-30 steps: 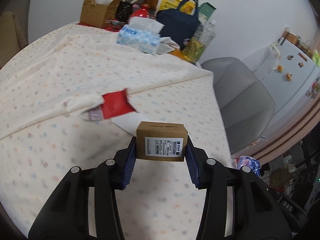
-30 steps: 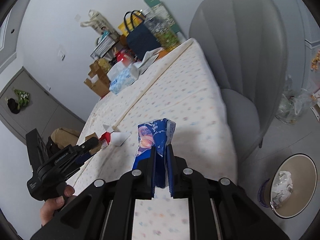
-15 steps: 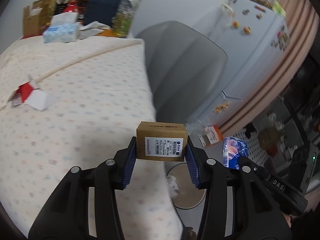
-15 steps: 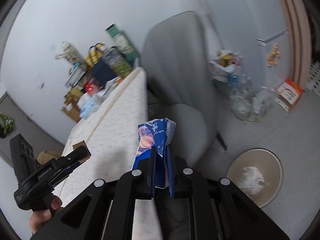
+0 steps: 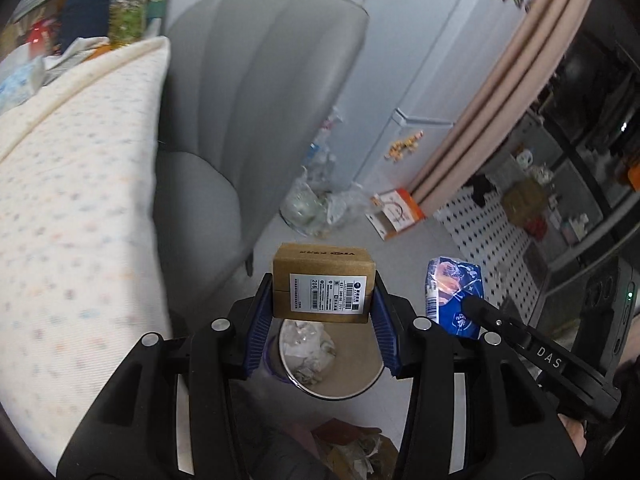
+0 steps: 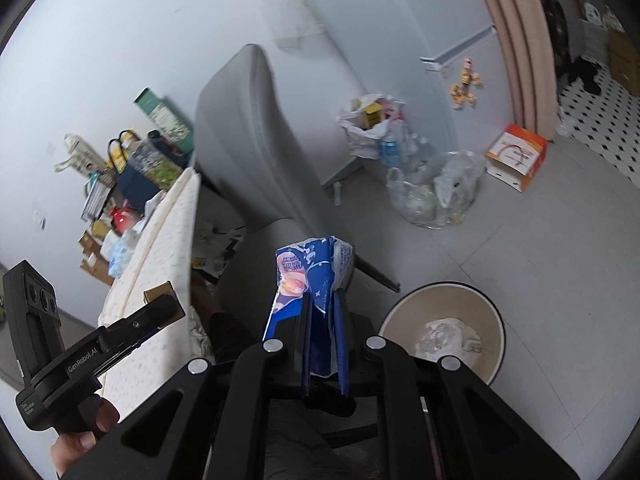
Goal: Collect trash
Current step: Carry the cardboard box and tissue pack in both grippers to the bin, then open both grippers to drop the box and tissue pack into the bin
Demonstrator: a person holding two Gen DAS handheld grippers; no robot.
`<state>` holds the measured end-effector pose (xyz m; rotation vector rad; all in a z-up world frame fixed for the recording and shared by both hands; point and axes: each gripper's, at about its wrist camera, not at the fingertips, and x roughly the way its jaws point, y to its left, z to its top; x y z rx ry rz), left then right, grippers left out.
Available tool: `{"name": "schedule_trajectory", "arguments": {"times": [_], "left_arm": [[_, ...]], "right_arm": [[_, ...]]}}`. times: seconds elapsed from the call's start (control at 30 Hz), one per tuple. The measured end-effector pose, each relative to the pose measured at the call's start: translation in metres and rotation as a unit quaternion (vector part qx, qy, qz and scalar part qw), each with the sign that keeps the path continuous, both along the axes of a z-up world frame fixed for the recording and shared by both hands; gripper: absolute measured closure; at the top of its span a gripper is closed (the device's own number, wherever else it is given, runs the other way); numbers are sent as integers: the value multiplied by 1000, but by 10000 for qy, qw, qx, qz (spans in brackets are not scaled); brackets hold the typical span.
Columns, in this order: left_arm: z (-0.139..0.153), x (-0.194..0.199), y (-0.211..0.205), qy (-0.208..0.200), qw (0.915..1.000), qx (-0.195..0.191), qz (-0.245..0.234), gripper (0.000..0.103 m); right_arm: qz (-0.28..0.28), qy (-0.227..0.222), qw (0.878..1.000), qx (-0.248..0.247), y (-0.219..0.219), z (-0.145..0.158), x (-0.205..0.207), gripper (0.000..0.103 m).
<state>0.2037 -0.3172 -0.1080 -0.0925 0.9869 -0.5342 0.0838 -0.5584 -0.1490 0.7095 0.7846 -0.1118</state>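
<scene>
Clamping a cardboard box directly above the trash bin, the left gripper is hiding part of it; only the right wrist view is showing the bin's whole rim, beside the right gripper pinching a blue wrapper.

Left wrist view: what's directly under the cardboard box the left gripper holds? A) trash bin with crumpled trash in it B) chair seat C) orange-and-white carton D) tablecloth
A: the cardboard box, clamped between the left gripper's blue fingers, sits in frame right above the open trash bin, which already has crumpled trash in it.
</scene>
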Motion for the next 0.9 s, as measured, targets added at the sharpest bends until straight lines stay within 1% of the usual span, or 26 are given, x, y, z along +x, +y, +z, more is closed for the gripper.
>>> {"name": "schedule_trajectory", "arguments": {"times": [0.1, 0.2, 0.23, 0.27, 0.3, 0.47, 0.57, 0.7, 0.73, 0.77, 0.8, 0.83, 0.87, 0.9], "left_arm": [[-10, 1, -18, 80, 9999, 79, -112, 57], [-22, 4, -31, 189, 9994, 177, -213, 57], [-27, 5, -36, 240, 9992, 210, -244, 57], [-30, 8, -39, 270, 9990, 237, -267, 57], [-34, 9, -43, 305, 9987, 275, -292, 57], [-49, 11, -59, 484, 9972, 387, -417, 57], [-58, 9, -75, 608, 9952, 444, -625, 56], [-70, 1, -96, 753, 9921, 509, -865, 56], [-73, 0, -101, 795, 9911, 504, -937, 54], [-75, -3, -107, 839, 9896, 510, -1049, 39], [-75, -5, -110, 826, 9894, 533, -1069, 29], [-74, -7, -111, 767, 9899, 556, -1059, 15], [-69, -9, -110, 644, 9914, 551, -1001, 11], [-66, -8, -108, 608, 9920, 538, -970, 11]], "right_arm": [[-106, 141, 9998, 73, -11, -15, 0, 92], [-103, 304, 9993, 209, -19, -33, 6, 89], [-109, 353, 9989, 284, -22, -39, 6, 82], [-186, 380, 9984, 384, -27, -48, 5, 61], [-278, 394, 9982, 364, -29, -51, 3, 45], [-495, 492, 9969, 357, -43, -63, -10, 44], [-709, 470, 9959, 318, -58, -61, -23, 44], [-980, 350, 9942, 275, -75, -51, -41, 44], [-1028, 312, 9939, 250, -77, -47, -44, 44], [-1062, 291, 9936, 235, -79, -45, -47, 44], [-1096, 272, 9933, 231, -81, -44, -50, 44], [-1107, 260, 9932, 237, -82, -43, -51, 44], [-1108, 237, 9933, 244, -82, -41, -52, 43], [-1099, 209, 9934, 247, -81, -39, -53, 43]]}}
